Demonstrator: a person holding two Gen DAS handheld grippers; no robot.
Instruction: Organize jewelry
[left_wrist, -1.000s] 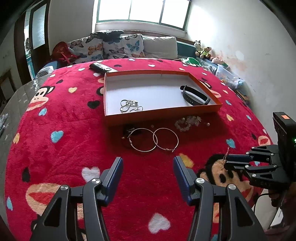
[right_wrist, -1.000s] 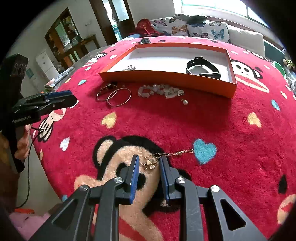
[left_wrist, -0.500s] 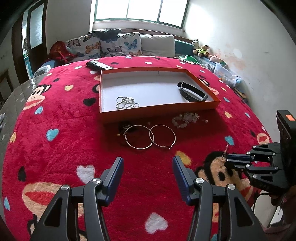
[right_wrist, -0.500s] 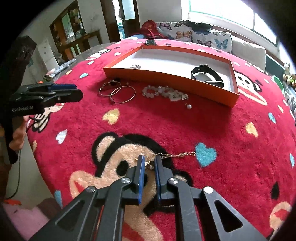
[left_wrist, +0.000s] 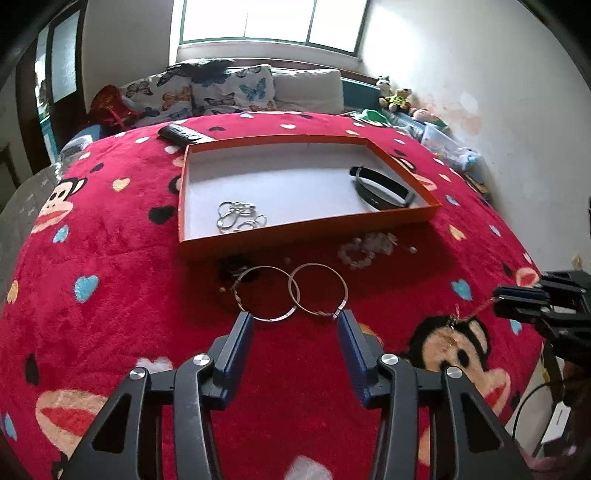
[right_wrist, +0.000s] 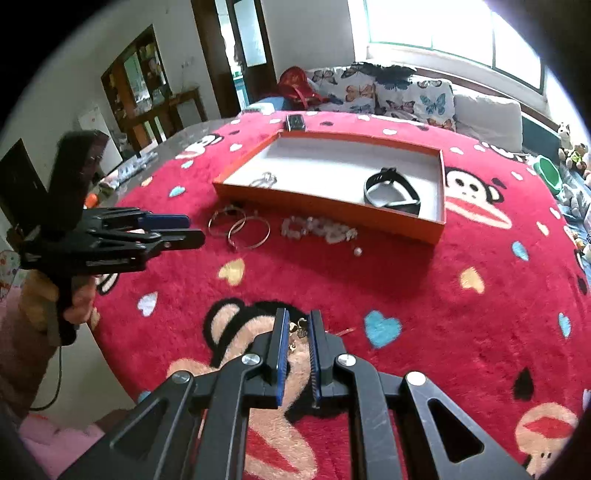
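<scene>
Right gripper (right_wrist: 296, 334) has its fingers pinched nearly together on the gold chain (right_wrist: 300, 328), the charm end bunched between the pads, the tail trailing off toward 3 o'clock over the red blanket (right_wrist: 424, 280). From the left wrist view the chain (left_wrist: 476, 312) runs taut off the tips, its charm end touching the fabric, so this reads as the pick-up step, lift just starting. Next call, by my judgement: raise it clear of the plush pile and carry it toward 12 o'clock into the orange tray (right_wrist: 437, 192).

Left gripper (left_wrist: 295, 334) sits with fingers wide apart, holding nothing, its tips just short of the two hoop bangles (left_wrist: 291, 291) at 12 o'clock.

In the tray lie a black wristband (right_wrist: 391, 192) and a cluster of silver rings (left_wrist: 238, 216). A bead bracelet (right_wrist: 317, 228) and a loose pearl (right_wrist: 357, 252) lie right in front of the tray wall, straight on the carry line; a dangling tail could snag there. A remote (left_wrist: 181, 133) rests behind the tray.
</scene>
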